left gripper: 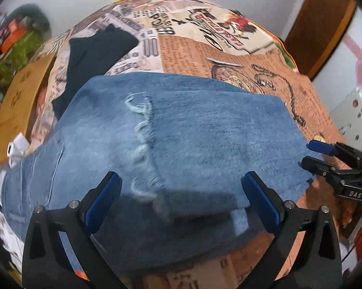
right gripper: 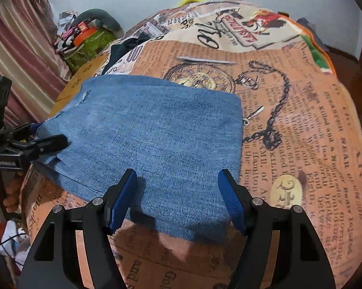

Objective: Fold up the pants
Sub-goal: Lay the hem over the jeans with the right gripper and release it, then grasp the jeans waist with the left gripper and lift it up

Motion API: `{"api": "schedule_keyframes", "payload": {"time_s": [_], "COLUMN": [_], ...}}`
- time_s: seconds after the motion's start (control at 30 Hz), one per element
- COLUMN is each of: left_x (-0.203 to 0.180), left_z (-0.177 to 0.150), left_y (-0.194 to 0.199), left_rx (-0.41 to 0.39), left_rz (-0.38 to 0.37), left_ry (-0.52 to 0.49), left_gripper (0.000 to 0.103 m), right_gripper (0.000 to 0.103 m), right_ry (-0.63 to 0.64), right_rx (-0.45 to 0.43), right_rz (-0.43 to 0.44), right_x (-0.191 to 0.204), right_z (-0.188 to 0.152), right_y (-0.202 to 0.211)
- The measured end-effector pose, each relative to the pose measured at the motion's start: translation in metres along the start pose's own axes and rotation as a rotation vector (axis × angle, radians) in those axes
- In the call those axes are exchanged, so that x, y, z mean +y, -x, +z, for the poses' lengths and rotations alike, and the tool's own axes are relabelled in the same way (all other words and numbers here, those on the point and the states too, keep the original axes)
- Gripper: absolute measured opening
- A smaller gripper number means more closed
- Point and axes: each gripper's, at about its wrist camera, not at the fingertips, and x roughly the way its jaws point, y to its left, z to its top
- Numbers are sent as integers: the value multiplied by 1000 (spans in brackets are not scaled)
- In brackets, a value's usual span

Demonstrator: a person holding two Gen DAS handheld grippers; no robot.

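Note:
Blue denim pants (left gripper: pixel 181 130) lie folded into a broad rectangle on a bed cover printed like old newspaper (left gripper: pixel 229 57). A frayed hem runs down the middle of the denim in the left wrist view. My left gripper (left gripper: pixel 181 192) hovers open over the near part of the denim, with nothing pinched. My right gripper (right gripper: pixel 178 192) stands open above the near right corner of the pants (right gripper: pixel 156 139), its pads clear of the cloth. Each gripper also shows in the other view: the right gripper (left gripper: pixel 315 155) at the denim's right edge, the left gripper (right gripper: pixel 48 136) at its left edge.
A dark garment (left gripper: pixel 96 55) lies beyond the denim at the back left. A tan board (left gripper: pixel 19 106) leans at the bed's left side, with a pile of clutter (right gripper: pixel 89 41) and a striped curtain (right gripper: pixel 17 48) behind. A wooden door (left gripper: pixel 320 24) stands at the back right.

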Motion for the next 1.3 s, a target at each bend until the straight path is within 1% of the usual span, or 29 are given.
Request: {"api": "schedule_keyframes", "payload": {"time_s": [0.1, 0.2, 0.37, 0.5, 0.57, 0.63, 0.73, 0.8, 0.83, 0.87, 0.9, 0.97, 1.0, 1.07, 1.1, 1.13, 1.3], "left_x": [16, 36, 88, 136, 164, 192, 231, 249, 259, 266, 272, 276, 277, 277, 277, 279, 297], "left_z": [-6, -10, -21, -37, -48, -61, -87, -106, -117, -127, -137, -150, -158, -167, -170, -174, -178], "left_y": [18, 40, 83, 108, 115, 116, 108, 101, 94, 89, 81, 68, 61, 49, 44, 37, 21], "left_rx": [-54, -116, -237, -281, -279, -258, -205, -168, -141, -121, -93, -55, -35, -10, -4, -2, -55], "left_rz": [22, 47, 118, 164, 171, 162, 105, 68, 38, 13, -28, -88, -122, -199, -234, -294, -422], "left_ry": [53, 110, 225, 315, 379, 450, 568, 634, 674, 700, 731, 769, 783, 812, 826, 849, 934], "left_gripper": [103, 103, 103, 103, 103, 103, 103, 103, 103, 103, 103, 103, 103, 103, 103, 103, 103], "right_gripper": [66, 66, 66, 66, 66, 66, 66, 66, 66, 66, 66, 66, 70, 71, 72, 72, 72], "right_ry": [0, 26, 117, 167, 189, 207, 246, 265, 271, 274, 278, 283, 292, 323, 326, 328, 338], "right_rx": [-30, -72, -144, -170, -164, -148, -112, -78, -54, -35, -21, 16, 11, 2, 3, 7, 21], "right_rz": [13, 15, 10, 45, 76, 94, 113, 121, 128, 135, 140, 148, 135, 114, 112, 111, 112], "right_x": [7, 20, 56, 86, 103, 116, 138, 150, 156, 160, 164, 171, 174, 181, 184, 185, 188], "right_z": [8, 18, 36, 48, 52, 52, 51, 47, 45, 43, 40, 35, 33, 30, 30, 31, 31], "right_y": [10, 22, 34, 32, 25, 16, -4, -19, -28, -35, -39, -50, -52, -53, -54, -54, -56]}}
